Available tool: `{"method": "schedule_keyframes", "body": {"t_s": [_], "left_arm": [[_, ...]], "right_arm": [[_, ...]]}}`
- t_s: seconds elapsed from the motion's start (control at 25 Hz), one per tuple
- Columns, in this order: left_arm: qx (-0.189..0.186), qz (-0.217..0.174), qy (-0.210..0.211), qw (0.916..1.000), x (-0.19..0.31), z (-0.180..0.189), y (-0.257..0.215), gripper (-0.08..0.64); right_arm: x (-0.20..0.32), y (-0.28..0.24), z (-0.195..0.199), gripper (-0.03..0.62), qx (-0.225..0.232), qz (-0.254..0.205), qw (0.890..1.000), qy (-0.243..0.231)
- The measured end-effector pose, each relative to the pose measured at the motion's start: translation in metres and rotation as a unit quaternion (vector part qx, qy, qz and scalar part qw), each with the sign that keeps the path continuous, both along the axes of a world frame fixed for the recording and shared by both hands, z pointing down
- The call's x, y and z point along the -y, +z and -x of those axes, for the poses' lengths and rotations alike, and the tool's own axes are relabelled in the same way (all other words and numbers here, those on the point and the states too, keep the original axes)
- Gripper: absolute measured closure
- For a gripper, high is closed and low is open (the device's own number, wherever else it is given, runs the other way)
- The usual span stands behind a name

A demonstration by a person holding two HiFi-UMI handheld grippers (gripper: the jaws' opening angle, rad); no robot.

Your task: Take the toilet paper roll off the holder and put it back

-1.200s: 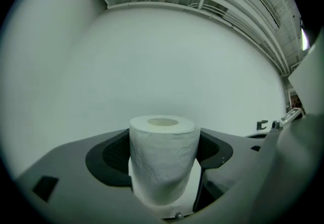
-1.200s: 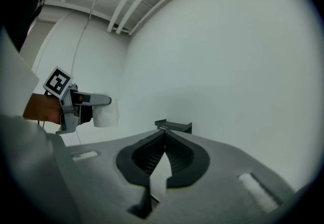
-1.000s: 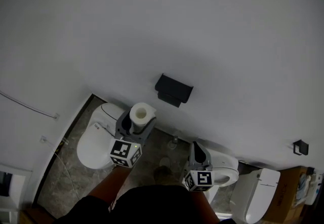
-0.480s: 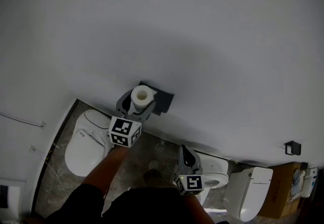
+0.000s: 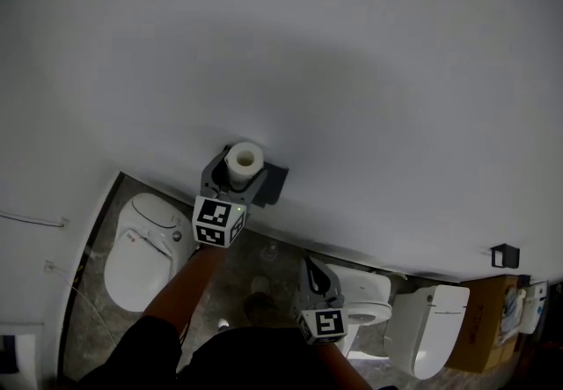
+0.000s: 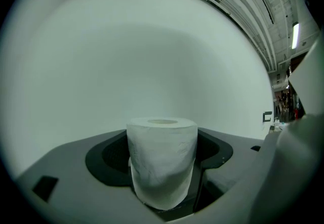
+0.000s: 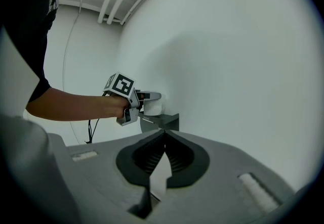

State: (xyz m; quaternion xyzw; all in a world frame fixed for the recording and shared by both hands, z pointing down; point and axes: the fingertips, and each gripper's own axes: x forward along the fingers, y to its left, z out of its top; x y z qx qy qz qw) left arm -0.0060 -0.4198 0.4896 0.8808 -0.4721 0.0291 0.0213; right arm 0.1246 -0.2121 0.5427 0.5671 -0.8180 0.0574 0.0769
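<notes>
The right gripper [image 5: 312,275] is held nearest the body, well below the holder and to its right. Its fingers are clenched together with nothing between them.

Further out, the left gripper [image 5: 236,178] is raised to the holder [image 5: 272,185]. Its fingers are clamped on the toilet paper roll [image 6: 162,160]. The roll is carried on end, with the core opening facing up. It is seen just above the holder's dark top edge, close to the white wall [image 5: 369,71]. Whether the roll touches the holder cannot be told, and the holder's bar is hidden.

The main risk is judged to be a release before the roll is seated. With the bar hidden behind roll and gripper, the core could be missed. The roll would then drop toward the floor or the toilet [image 5: 136,249] below the holder. The soft paper is already dented by the grip. A harder squeeze could flatten the core and stop it threading. A looser one could let the roll slip. No support can be given by the right gripper from where it is held.
</notes>
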Motion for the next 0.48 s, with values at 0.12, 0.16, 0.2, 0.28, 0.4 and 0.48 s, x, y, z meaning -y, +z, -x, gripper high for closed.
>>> {"method": "schedule_keyframes", "body": {"t_s": [0.12, 0.16, 0.2, 0.28, 0.4, 0.48], "left_arm": [[0.010, -0.003, 0.003, 0.9999, 0.005, -0.005, 0.002, 0.202], [0.010, -0.003, 0.003, 0.9999, 0.006, -0.006, 0.003, 0.202], [0.009, -0.003, 0.004, 0.9999, 0.007, -0.007, 0.003, 0.202], [0.008, -0.004, 0.004, 1.0000, 0.008, -0.007, 0.004, 0.202], [0.006, -0.010, 0.004, 0.9999, 0.010, -0.008, 0.002, 0.202], [0.008, -0.013, 0.003, 0.9999, 0.013, -0.009, 0.002, 0.202]], "right_arm": [[0.003, 0.003, -0.004, 0.594, -0.002, 0.000, 1.000, 0.003], [0.003, 0.003, -0.006, 0.594, -0.002, 0.000, 1.000, 0.005], [0.004, 0.003, -0.007, 0.594, -0.001, 0.000, 1.000, 0.007], [0.002, 0.005, -0.009, 0.594, 0.004, 0.003, 1.000, 0.014], [0.000, 0.007, -0.009, 0.594, 0.006, 0.007, 1.000, 0.020], [-0.001, 0.007, -0.010, 0.594, 0.004, 0.009, 1.000, 0.024]]}}
